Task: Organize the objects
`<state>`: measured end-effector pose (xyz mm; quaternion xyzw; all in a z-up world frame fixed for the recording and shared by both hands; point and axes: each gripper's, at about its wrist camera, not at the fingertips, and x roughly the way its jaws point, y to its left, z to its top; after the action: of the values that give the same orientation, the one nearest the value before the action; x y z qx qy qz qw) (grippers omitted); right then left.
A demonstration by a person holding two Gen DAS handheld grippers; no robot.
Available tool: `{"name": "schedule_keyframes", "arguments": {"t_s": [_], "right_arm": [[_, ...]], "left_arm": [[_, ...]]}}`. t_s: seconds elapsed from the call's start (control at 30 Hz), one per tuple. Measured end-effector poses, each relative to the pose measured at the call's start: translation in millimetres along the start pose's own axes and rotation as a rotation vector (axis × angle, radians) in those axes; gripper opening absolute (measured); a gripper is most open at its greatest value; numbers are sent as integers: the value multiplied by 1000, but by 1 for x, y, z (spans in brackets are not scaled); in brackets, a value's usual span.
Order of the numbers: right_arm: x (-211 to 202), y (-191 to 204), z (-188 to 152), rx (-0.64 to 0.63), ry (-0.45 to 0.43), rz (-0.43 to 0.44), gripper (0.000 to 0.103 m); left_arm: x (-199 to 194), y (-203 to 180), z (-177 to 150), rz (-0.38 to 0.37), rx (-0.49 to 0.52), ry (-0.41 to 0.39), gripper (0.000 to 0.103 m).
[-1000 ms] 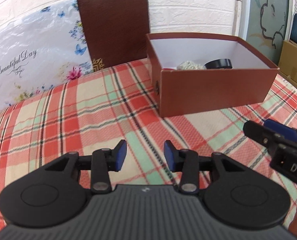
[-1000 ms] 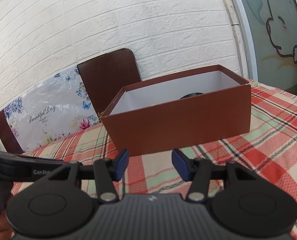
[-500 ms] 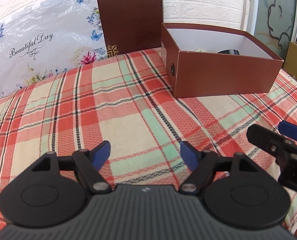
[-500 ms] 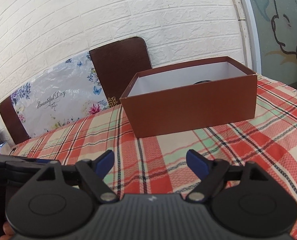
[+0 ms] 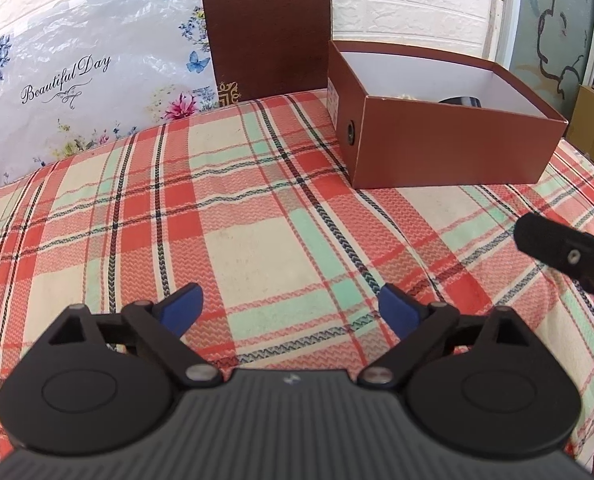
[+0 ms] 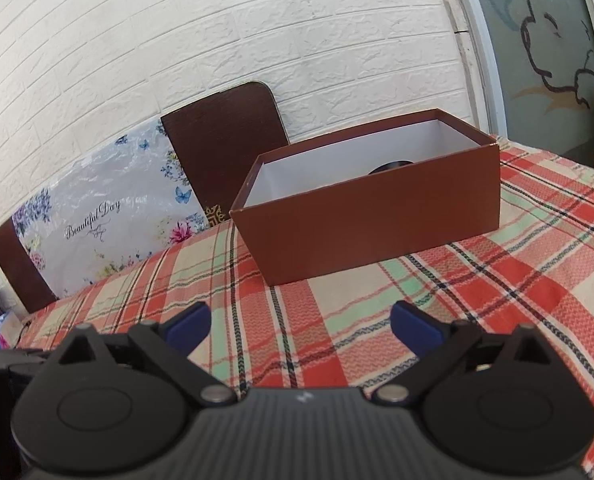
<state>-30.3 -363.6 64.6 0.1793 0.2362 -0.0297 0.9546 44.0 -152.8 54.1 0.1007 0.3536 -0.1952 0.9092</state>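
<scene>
Left gripper (image 5: 289, 306) jaws opening, nothing between, right gripper (image 6: 300, 326) likewise, brown box (image 6: 377, 224) on checked tablecloth (image 5: 257, 208)

Woven plaid cloth tablecloth (image 5: 257, 208), matt brown cardboard box (image 5: 449, 140), glossy floral plastic sheet (image 5: 77, 92)

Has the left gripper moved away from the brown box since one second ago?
Yes. The left gripper has backed away: the brown box looks smaller and farther, with more checked cloth between. Its jaws are opening, empty.

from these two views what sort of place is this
Probably a home dining corner: a table under a plaid tablecloth, a dark brown chair against a white brick wall, and an open shoebox.
</scene>
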Motion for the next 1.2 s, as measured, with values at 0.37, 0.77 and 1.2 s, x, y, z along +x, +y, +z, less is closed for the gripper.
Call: {"name": "schedule_keyframes", "arguments": {"t_s": [0.37, 0.77, 1.2], "right_arm": [[-1, 4, 1, 9, -8, 7, 103], [-6, 6, 3, 0, -20, -4, 103], [-17, 18, 6, -59, -64, -16, 103]], "left_arm": [[-5, 2, 0, 27, 2, -18, 103], [-21, -2, 4, 62, 19, -74, 103], [-37, 3, 9, 147, 6, -132, 103]]}}
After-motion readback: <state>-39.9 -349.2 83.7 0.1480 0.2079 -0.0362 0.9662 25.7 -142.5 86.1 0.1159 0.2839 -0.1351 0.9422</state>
